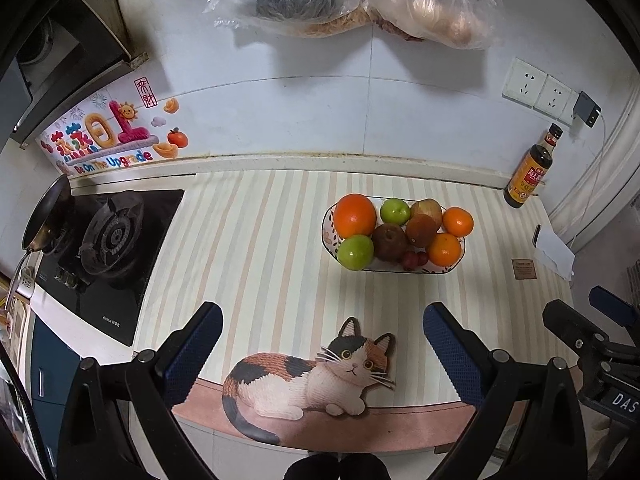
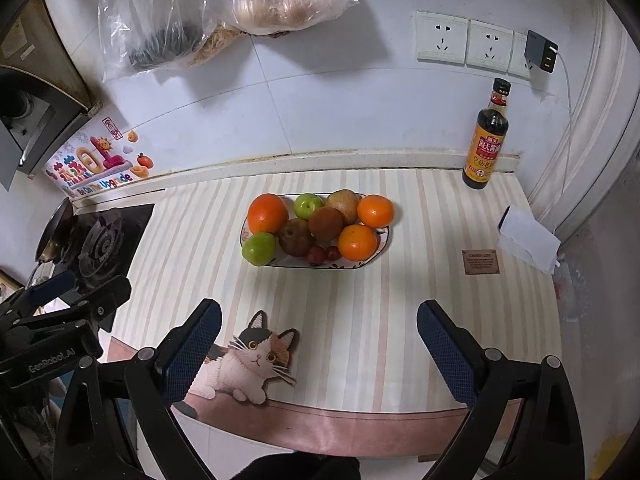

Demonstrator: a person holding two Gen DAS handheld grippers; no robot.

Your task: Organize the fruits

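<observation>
Both grippers sit lowest in frame, nearest the lens: left gripper (image 1: pixel 322 320) fingers spread wide apart, nothing between them; right gripper (image 2: pixel 318 318) same, blue pads well apart and empty. Left gripper body also shows at the left edge of the right wrist view, right gripper body at the right edge of the left wrist view. Just past the fingers, a calico cat print (image 1: pixel 312 376) lies at the near edge of the striped mat (image 1: pixel 256 240), over a pink border strip. Mid-frame on the mat, the fruit plate (image 2: pixel 382 246), white with a dark rim, piled full. On it: big orange (image 2: pixel 267 213) at the left back, green apple (image 2: pixel 259 249) at the left front hanging over the rim, second green apple (image 2: pixel 308 206) at the back, dark reddish apple (image 2: pixel 295 237) centre-front, brown fruit (image 2: pixel 326 223) in the middle touching it, pale red-yellow apple (image 2: pixel 343 202) behind, two mandarins on the right, one at the back (image 2: pixel 375 211) and one at the front (image 2: pixel 357 242), and small red grapes (image 2: pixel 323 254) at the front rim. Right of the plate, a small brown card (image 2: pixel 481 261) flat on the mat, and a white folded paper (image 2: pixel 528 242) near the right edge. Left of the mat, gas stove (image 1: pixel 108 236) with a black pan (image 1: pixel 46 216) tilted at its far side. Further back, soy sauce bottle (image 2: pixel 486 136) upright against the wall at right. On the wall: festive sticker (image 1: pixel 108 136) left, sockets (image 2: pixel 464 42) with a charger (image 2: pixel 541 51) plugged in upper right, clear plastic bags (image 2: pixel 224 12) hanging at top.
</observation>
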